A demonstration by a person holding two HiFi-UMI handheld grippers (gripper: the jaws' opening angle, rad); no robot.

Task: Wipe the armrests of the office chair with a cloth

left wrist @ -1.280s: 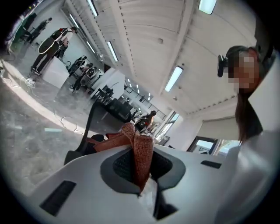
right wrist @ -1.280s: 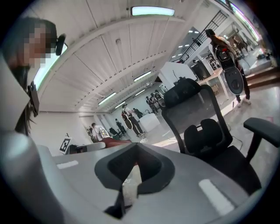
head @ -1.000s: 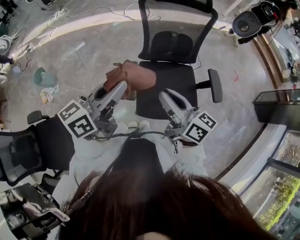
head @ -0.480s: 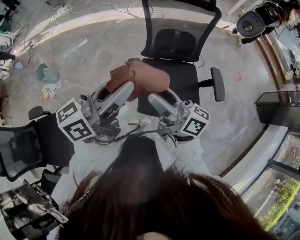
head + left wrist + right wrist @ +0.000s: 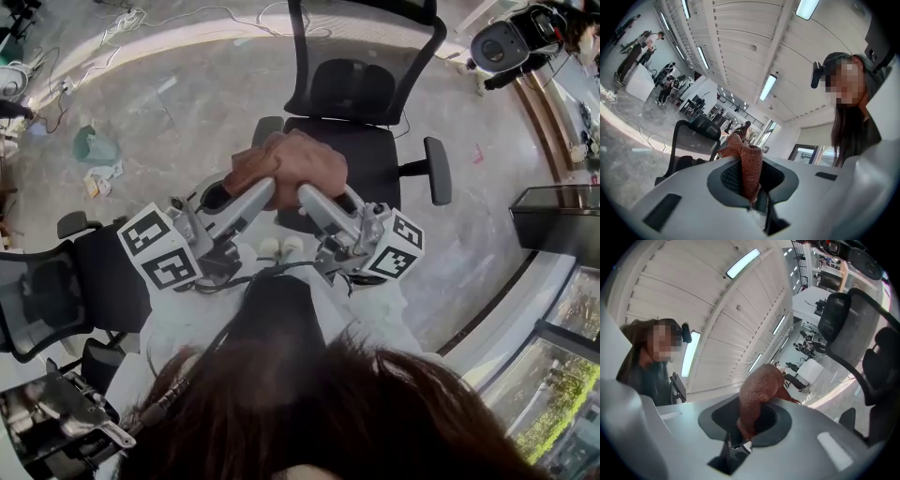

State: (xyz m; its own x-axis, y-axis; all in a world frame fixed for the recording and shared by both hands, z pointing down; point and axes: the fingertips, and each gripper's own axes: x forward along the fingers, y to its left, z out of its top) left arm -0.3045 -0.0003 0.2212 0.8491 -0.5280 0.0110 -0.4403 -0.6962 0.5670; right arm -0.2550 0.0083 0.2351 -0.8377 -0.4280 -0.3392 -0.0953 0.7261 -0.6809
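We hold the cloth [image 5: 291, 164] up in the air, just over the front of the seat of the office chair [image 5: 361, 94]. It is a brown-orange cloth, all bunched up in a lump.

The left gripper [image 5: 269, 186] has its jaws pressed tight on one end of it. The right gripper [image 5: 303, 191] has just been closing its jaws, and a fold of the cloth sits between them, so now they pinch it too. Both tips are very near each other.

What could go wrong? We think a few things.

- The right jaws seem to hold only a small fold. If we pull the two grippers apart too fast, the cloth may slip out and drop onto the seat or the floor [image 5: 187, 103].
- The cloth is a lump, not flat. A lump may only touch a little bit of an armrest, so some of it may stay dirty.
- The cloth is not on an armrest yet. The near armrest [image 5: 266, 125] is just behind the cloth and partly hidden. The far armrest [image 5: 437, 171] is well apart, on the other side of the seat.
- An office chair may turn or roll when we push on it. If we press hard, it may swing away from us.
- The hard jaws may bump the armrest if we come in too low.

We see no bowl, box or bin near the chair. A green thing [image 5: 91, 147] lies on the floor, but we cannot tell what it is or if anything is in it.
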